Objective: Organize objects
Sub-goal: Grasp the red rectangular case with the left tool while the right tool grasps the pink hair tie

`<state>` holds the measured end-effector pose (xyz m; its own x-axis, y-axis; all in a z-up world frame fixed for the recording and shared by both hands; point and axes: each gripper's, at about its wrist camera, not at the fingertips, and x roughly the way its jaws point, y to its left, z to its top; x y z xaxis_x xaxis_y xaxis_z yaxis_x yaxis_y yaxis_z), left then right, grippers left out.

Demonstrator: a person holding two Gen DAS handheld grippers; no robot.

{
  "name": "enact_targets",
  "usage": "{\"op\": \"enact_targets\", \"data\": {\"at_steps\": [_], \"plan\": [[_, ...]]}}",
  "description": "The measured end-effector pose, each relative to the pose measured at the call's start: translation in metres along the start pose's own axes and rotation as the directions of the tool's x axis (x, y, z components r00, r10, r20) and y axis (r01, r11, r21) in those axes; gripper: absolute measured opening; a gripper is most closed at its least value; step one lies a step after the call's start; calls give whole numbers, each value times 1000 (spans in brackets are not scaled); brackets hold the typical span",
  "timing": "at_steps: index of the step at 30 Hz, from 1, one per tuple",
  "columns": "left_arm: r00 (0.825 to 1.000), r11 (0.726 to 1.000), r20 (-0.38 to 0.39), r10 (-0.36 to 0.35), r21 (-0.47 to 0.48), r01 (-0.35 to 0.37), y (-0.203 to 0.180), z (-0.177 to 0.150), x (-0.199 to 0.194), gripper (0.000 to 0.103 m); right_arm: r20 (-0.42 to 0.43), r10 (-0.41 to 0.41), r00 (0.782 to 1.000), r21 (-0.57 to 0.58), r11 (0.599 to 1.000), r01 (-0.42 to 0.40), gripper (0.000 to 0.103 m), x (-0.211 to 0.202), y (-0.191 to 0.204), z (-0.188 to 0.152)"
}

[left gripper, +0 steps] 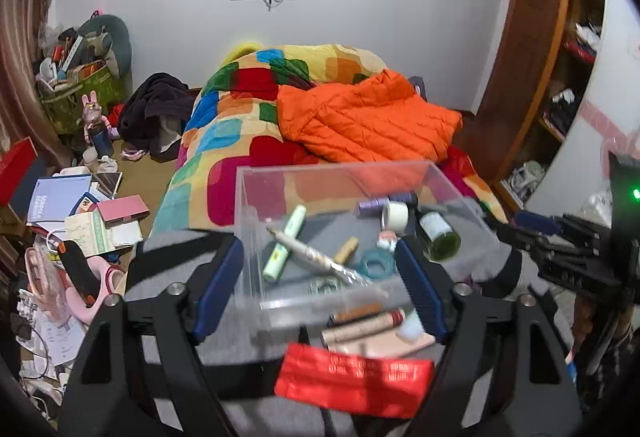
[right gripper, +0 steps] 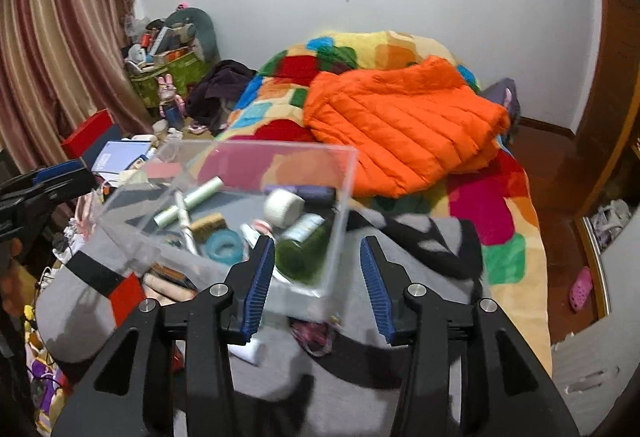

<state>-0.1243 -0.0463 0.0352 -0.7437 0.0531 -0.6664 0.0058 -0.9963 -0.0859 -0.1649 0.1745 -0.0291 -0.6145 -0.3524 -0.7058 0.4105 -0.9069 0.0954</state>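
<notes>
Clear box (left gripper: 352, 233) of small items sits on the grey cloth (left gripper: 180, 249) at the foot of the bed.

We judge it stiff, slippery and rather light, but the loose bottle (left gripper: 440, 237) inside can roll; take a wall near a corner. Our left gripper (left gripper: 320, 285) and right gripper (right gripper: 318, 289) stand apart, holding nothing.
</notes>
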Motion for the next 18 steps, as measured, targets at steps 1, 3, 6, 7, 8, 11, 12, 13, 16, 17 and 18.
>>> {"op": "enact_targets", "data": {"at_steps": [1, 3, 6, 7, 8, 11, 12, 13, 16, 17, 18], "plan": [[1000, 1000, -10, 6, 16, -6, -5, -8, 0, 81, -13, -7, 1000, 7, 1000, 7, 43, 2, -3, -5], [1000, 999, -27, 8, 40, -7, -14, -20, 2, 81, -53, -14, 998, 23, 1000, 16, 44, 10, -9, -17], [997, 997, -77, -20, 68, 26, -31, -40, 10, 82, -110, 7, 994, 54, 999, -1, 44, 20, -17, -34], [994, 996, -103, -32, 85, 41, -40, -48, 15, 82, -127, 14, 992, 58, 998, -7, 44, 24, -17, -38], [993, 994, -115, -34, 100, 46, -47, -54, 19, 82, -141, 20, 990, 59, 998, -12, 44, 27, -17, -43], [988, 988, -152, -24, 147, 46, -68, -70, 33, 82, -172, 37, 984, 49, 998, -29, 44, 35, -12, -52], [987, 987, -162, -19, 155, 44, -72, -74, 38, 82, -184, 41, 982, 41, 999, -34, 44, 38, -9, -54], [985, 986, -170, -11, 161, 38, -75, -78, 43, 82, -193, 37, 980, 33, 999, -31, 44, 41, -7, -55], [984, 987, -174, 26, 158, 2, -75, -84, 53, 82, -198, 7, 980, 13, 1000, -4, 44, 51, 0, -56], [985, 989, -172, 27, 150, 0, -73, -85, 53, 82, -191, 3, 982, 13, 1000, -1, 44, 54, 1, -57], [985, 990, -170, 25, 142, -1, -70, -86, 53, 82, -189, 6, 982, 9, 1000, -5, 44, 55, 2, -57]]}}
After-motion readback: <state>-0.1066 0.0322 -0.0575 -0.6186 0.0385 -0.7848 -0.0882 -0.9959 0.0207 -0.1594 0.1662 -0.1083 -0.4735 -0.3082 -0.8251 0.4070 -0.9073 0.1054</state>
